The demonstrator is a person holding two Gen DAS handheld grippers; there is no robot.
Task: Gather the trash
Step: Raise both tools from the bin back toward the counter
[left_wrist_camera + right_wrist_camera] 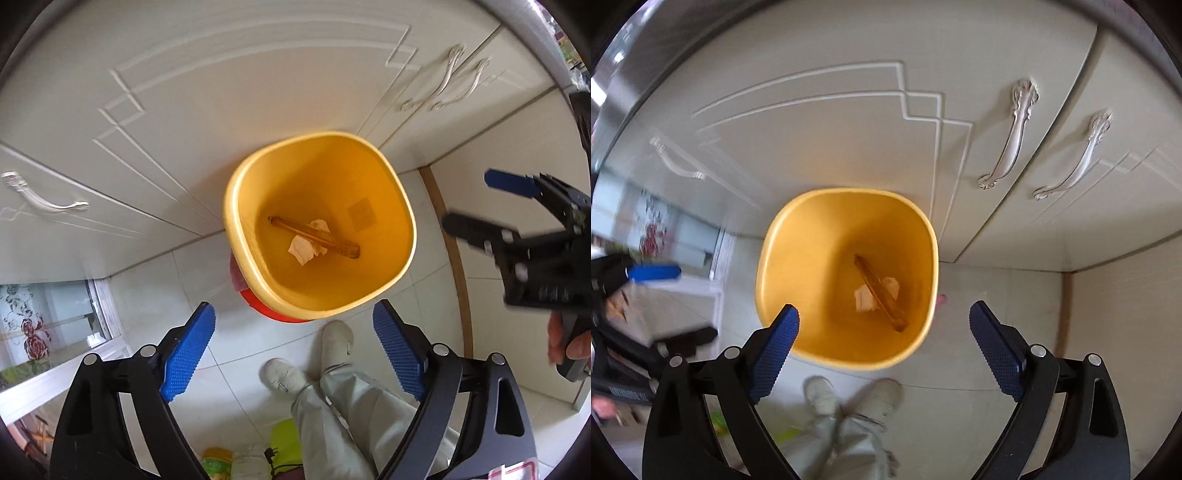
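Both hand-held grippers, left and right, gape wide, empty, above the yellow bin (crumpled paper inside).

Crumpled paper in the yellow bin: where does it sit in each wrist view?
Left wrist view: crumpled paper just right of centre, on the bin floor, with the long brown piece lying across it.
Right wrist view: crumpled paper at centre, slightly below the middle, under the same brown piece.
Shared landmark: the yellow bin against the white cabinet doors.
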